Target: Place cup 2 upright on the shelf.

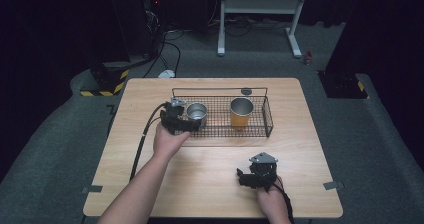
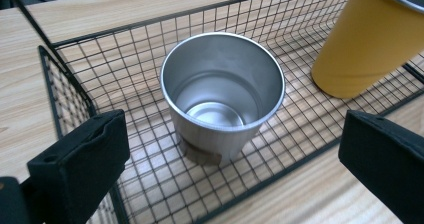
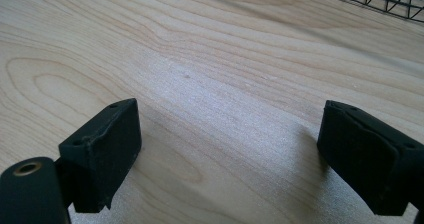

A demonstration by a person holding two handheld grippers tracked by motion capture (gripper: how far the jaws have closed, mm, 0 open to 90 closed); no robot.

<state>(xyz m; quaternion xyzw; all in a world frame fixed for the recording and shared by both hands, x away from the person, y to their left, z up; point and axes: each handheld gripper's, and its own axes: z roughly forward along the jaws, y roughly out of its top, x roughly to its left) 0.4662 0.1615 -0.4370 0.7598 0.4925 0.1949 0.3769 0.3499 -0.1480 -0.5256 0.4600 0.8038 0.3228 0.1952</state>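
My left claw (image 1: 186, 120) hangs at the near left corner of the wire basket (image 1: 265, 115), its jaws spread wide and gripping nothing. Seen along that claw, the steel cup (image 2: 222, 96) stands upright straight ahead of my jaws, inside the basket and close to its left end wall. The cup sits between the lines of my two jaws but beyond their tips, and I touch neither its rim nor its side. Its mouth faces up and the inside is bare metal down to the shiny bottom; nothing lies in it. A brown patch shows at the foot of the cup, where it meets the mesh floor.

Further ahead and to the right of that claw stands the yellow cup (image 2: 367, 39), also upright in the same basket, well apart from the steel one. Its rim is steel-coloured; from the high view I cannot tell whether anything is in it.

My right claw (image 1: 248, 178) rests low over the bare worktop (image 3: 210, 74), nearer to me than the basket and well apart from it. Its jaws are spread wide too, with only wood grain between them. A corner of the basket's mesh lies far ahead of it, to the right.
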